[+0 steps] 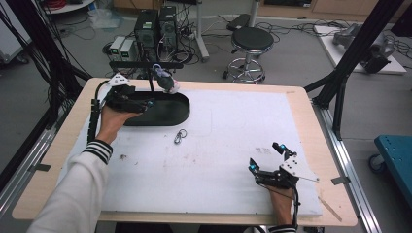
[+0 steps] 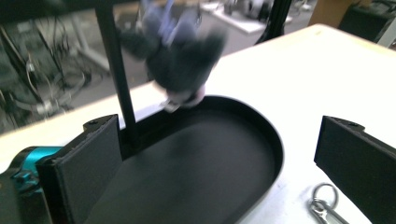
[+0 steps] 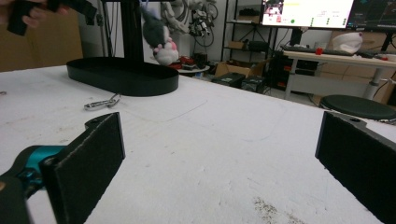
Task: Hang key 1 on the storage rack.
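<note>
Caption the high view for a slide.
Left tool open over the black tray under a hanging plush toy; key ring on the mat; right tool open near the front.

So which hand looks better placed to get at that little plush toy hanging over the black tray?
The left, probably. The left gripper hovers open over the black tray, just below the hanging plush toy. The right gripper sits open at the near right of the white mat, far from it.

No lettering, label or number is legible anywhere; the monitor (image 3: 308, 11) shows only unreadable blurred marks
</note>
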A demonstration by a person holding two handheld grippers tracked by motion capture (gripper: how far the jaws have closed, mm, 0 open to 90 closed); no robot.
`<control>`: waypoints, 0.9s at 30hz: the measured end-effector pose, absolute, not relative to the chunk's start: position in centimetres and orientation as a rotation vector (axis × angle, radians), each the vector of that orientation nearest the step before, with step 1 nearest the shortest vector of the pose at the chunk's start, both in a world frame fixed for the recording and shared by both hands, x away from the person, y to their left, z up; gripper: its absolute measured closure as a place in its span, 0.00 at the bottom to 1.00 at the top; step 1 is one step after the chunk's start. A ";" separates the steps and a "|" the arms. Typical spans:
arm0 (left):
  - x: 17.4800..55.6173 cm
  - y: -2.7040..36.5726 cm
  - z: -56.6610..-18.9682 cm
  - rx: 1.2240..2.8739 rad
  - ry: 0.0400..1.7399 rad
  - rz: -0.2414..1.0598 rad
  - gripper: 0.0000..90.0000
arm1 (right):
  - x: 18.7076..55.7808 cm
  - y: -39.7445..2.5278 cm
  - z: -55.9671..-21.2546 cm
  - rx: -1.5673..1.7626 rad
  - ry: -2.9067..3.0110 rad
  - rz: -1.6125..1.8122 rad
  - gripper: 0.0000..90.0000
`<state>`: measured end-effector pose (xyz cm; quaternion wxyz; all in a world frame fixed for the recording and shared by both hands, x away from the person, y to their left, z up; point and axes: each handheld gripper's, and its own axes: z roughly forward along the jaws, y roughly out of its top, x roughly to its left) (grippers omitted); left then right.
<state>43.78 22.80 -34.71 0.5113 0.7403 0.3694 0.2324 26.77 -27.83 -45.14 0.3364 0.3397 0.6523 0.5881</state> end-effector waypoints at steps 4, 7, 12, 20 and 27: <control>41.6 23.3 -34.3 1.748 0.840 0.550 0.02 | 26.8 -27.8 -45.1 0.877 1.696 1.531 0.01; 40.1 23.8 -34.1 1.735 0.800 0.550 0.02 | 26.8 -27.9 -45.2 0.881 1.695 1.536 0.01; 38.5 24.4 -34.1 1.735 0.749 0.534 0.02 | 26.8 -27.9 -45.2 0.880 1.686 1.542 0.01; 36.5 24.4 -34.2 1.700 0.638 0.499 0.02 | 26.7 -28.0 -45.2 0.883 1.677 1.547 0.01; 34.4 24.8 -35.4 1.678 0.596 0.496 0.02 | 26.6 -28.1 -45.2 0.887 1.667 1.560 0.01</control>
